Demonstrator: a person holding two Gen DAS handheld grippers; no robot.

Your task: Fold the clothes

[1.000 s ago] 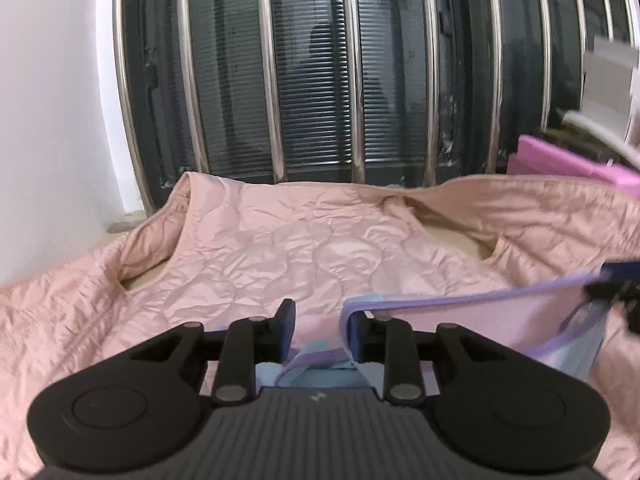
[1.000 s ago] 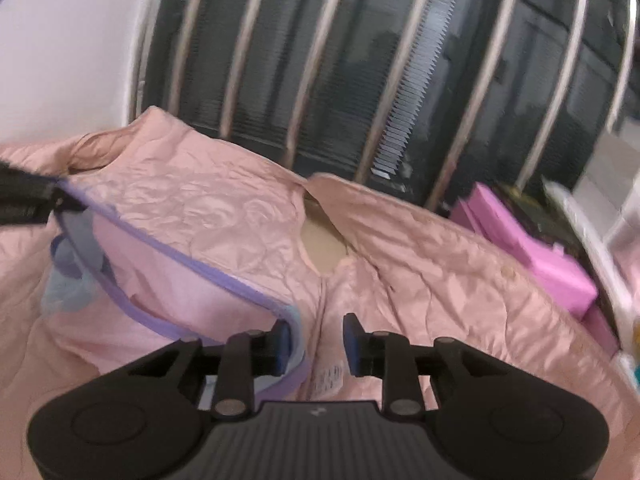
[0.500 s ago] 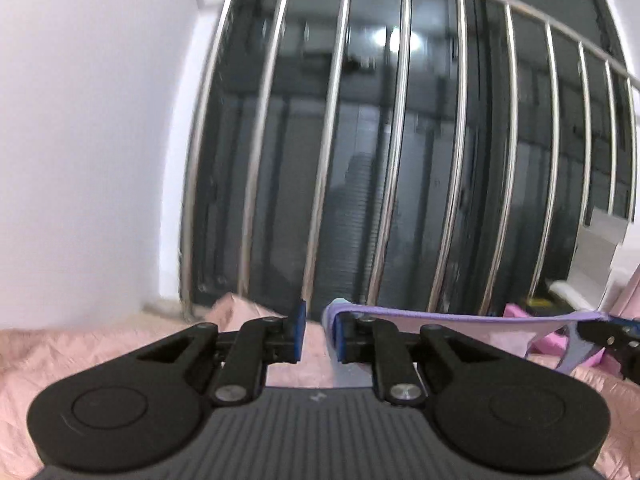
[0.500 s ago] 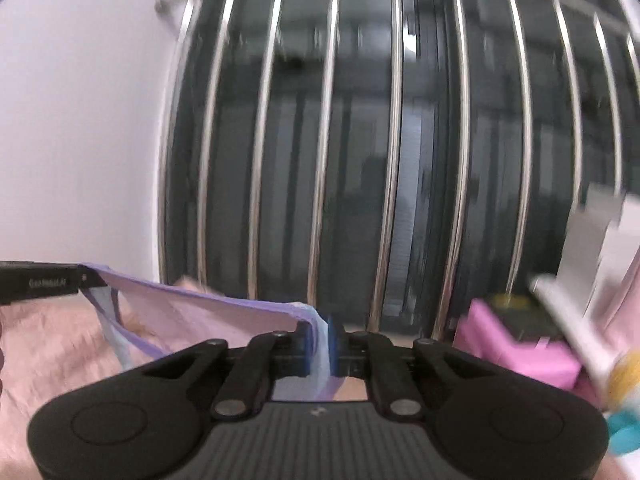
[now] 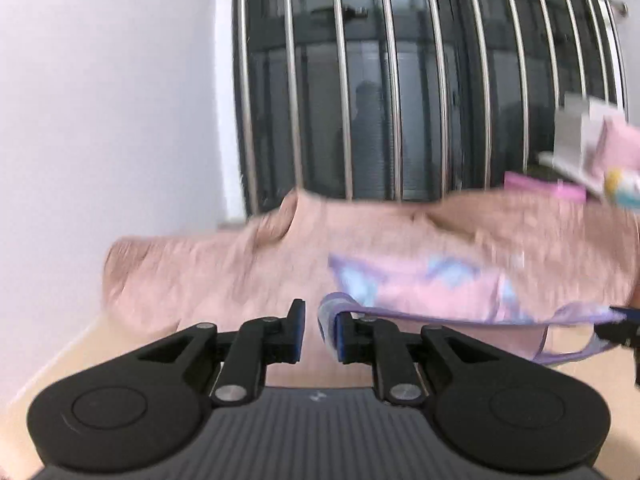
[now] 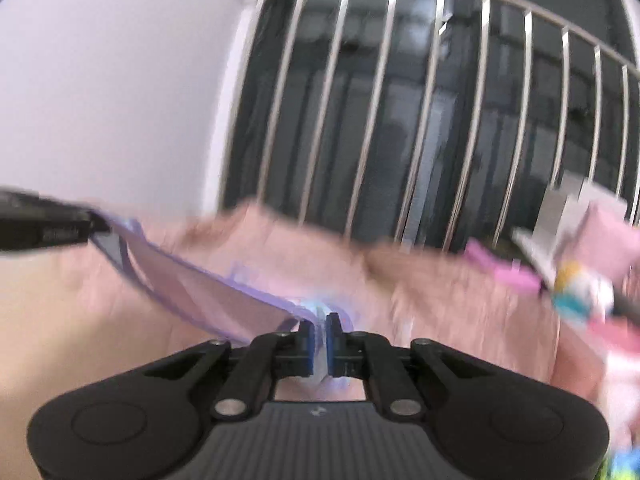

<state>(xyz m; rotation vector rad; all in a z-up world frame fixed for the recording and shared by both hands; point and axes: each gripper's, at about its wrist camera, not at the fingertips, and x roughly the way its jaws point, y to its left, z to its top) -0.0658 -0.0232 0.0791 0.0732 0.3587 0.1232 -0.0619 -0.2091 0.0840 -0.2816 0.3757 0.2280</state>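
Pink, with lilac binding and pale blue patches: one small garment [image 5: 436, 292], stretched between the two grippers above the bedding, its far part sagging toward the quilt. Both views are motion-blurred, so its exact type is hard to say.

Left gripper [image 5: 318, 326]: black body, blue pads. Jaws narrow, with a gap showing between them. The lilac edge of the garment wraps over the tip of the right-hand finger; whether both pads press on it cannot be told from this view.

Right gripper [image 6: 319, 340]: same make. Jaws nearly together, pinched on a bunched corner of the garment [image 6: 208, 284], which runs from there up and to the left as a taut band to the left gripper's tip at that picture's left edge.

Quilt [image 5: 224, 264]: salmon-pink, quilted and crinkled, spread below and beyond the garment and reaching back to the window.

Window bars [image 5: 344, 80]: upright polished metal rods over dark glass, with a dim reflection in the pane.

Wall [image 5: 108, 100]: plain white, left of the bars.

Pink box [image 5: 544, 190]: at right beside the quilt, under blurred white and pink items.
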